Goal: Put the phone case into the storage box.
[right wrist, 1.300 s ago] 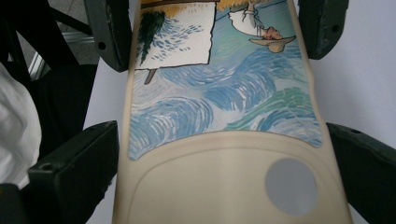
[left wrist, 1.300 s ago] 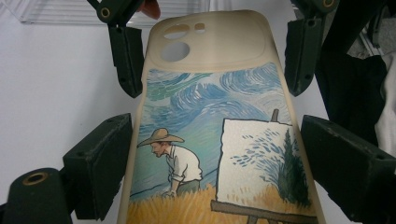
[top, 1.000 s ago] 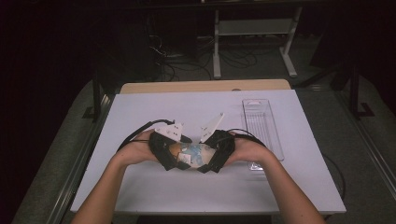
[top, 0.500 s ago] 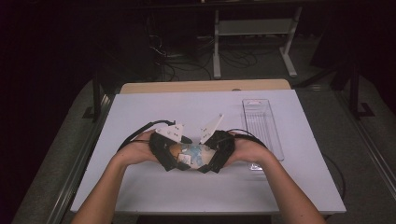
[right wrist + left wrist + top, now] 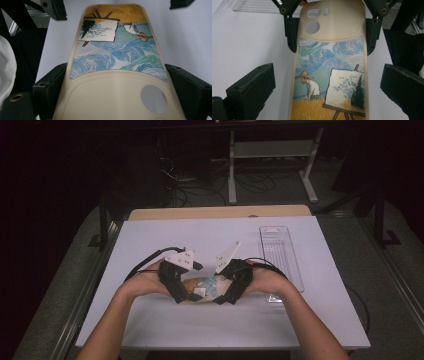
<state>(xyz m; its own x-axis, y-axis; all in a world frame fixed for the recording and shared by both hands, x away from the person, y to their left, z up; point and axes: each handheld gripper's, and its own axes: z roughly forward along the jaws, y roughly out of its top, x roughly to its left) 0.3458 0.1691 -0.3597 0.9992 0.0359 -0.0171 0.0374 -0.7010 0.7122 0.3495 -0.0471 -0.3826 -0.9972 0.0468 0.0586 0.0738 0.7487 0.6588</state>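
Your left gripper [image 5: 322,100] has just spread, jaws clear of the phone case [image 5: 329,72]; your right gripper [image 5: 115,82] clamps its camera end.

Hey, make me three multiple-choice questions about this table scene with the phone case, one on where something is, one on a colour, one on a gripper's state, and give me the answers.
1. Where is the clear tray relative to the phone case?
A. On the table's right side, beyond the right gripper
B. Under the case
C. On the left edge

2. What colour is the case's plain camera end?
A. Black
B. Cream
C. Red

3. How do the left gripper's jaws stand?
A. Clamped on the tray
C. Pressed on the case
B. Apart, clear of the case's sides

Answers:
1 A: the high view shows the tray to the right of the hands.
2 B: both gripper views show a cream end with camera holes.
3 B: the left gripper view shows white table between each jaw and the case, while the right gripper grips the camera end.
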